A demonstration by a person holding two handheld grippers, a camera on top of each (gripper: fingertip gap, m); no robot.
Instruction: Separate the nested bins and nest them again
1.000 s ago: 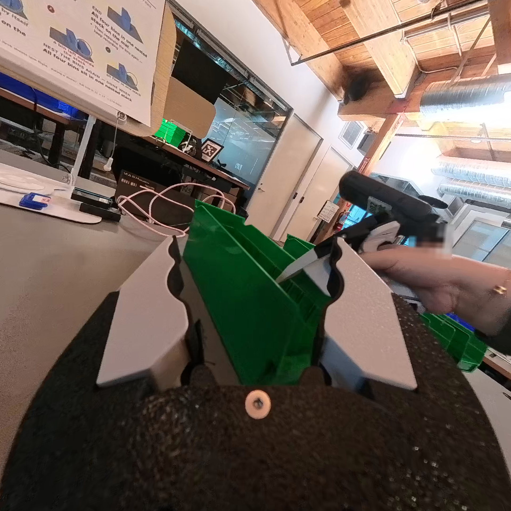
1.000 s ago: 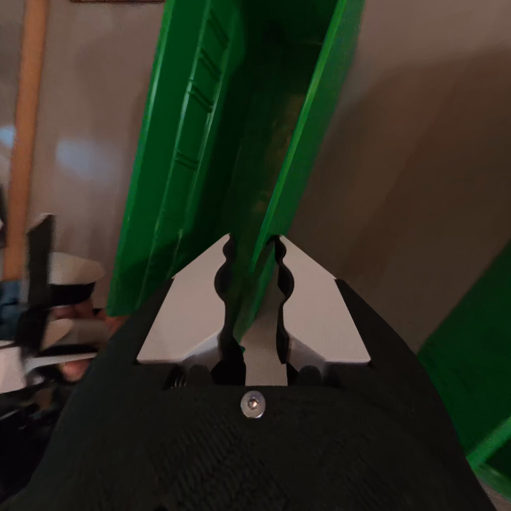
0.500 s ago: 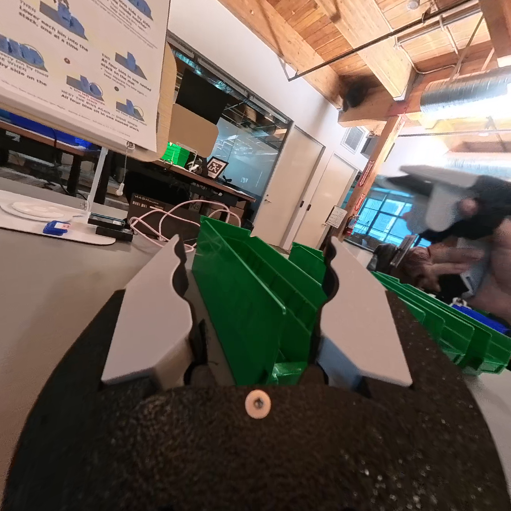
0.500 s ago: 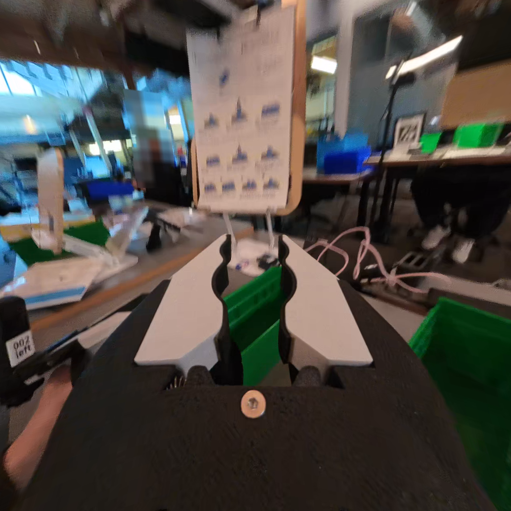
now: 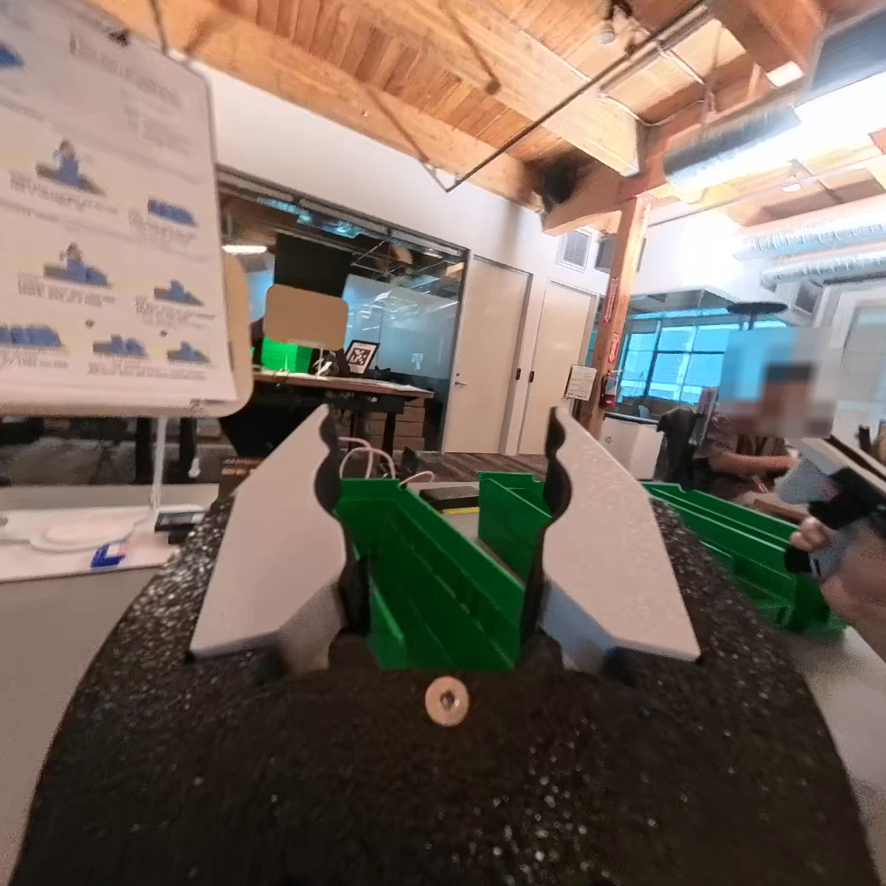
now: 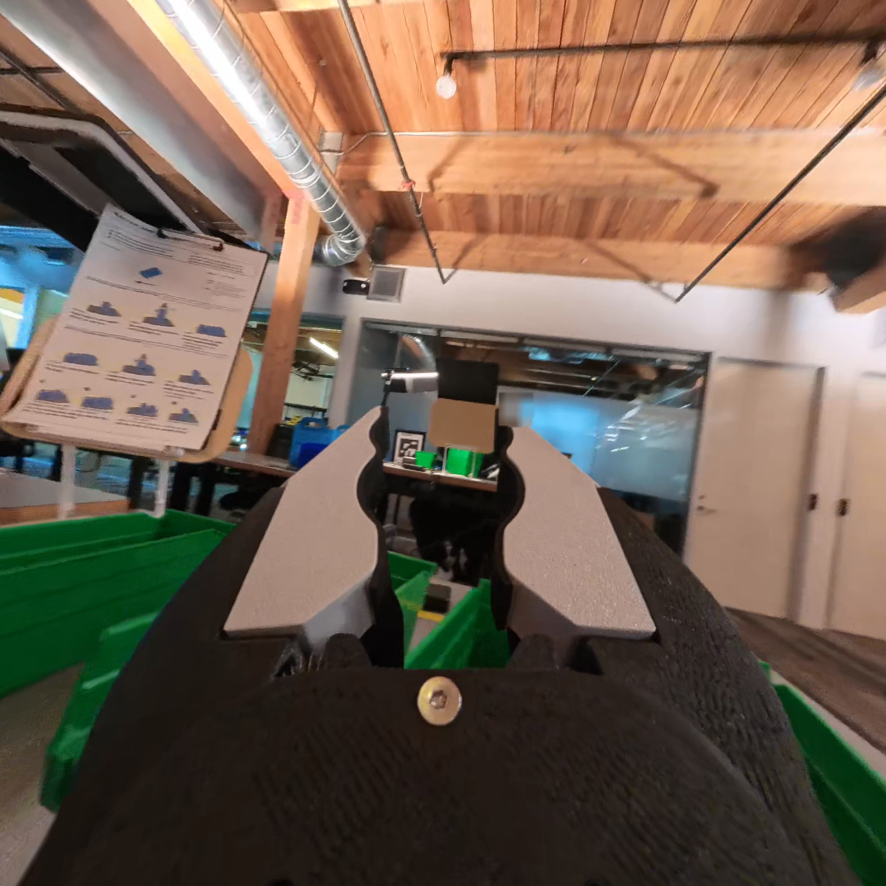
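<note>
1. My left gripper [image 5: 438,434] is spread wide over the near end of a green bin [image 5: 431,570] lying lengthwise on the grey table [image 5: 57,637]; the fingers straddle it and grasp nothing.
2. A second bin [image 5: 510,510] sits just right of the first, and a longer one [image 5: 738,542] lies farther right (its end is hidden by my other hand).
3. My right gripper [image 6: 440,422] is also released, tipped upward, with green bin walls [image 6: 450,628] showing low in the gap between its fingers.
4. Another bin [image 6: 91,570] lies left of that gripper, near it.
5. Behind the first bin, a clipboard sheet [image 5: 100,225] stands on a stand; pink cables [image 5: 369,453] loop just past the bin's far end.
</note>
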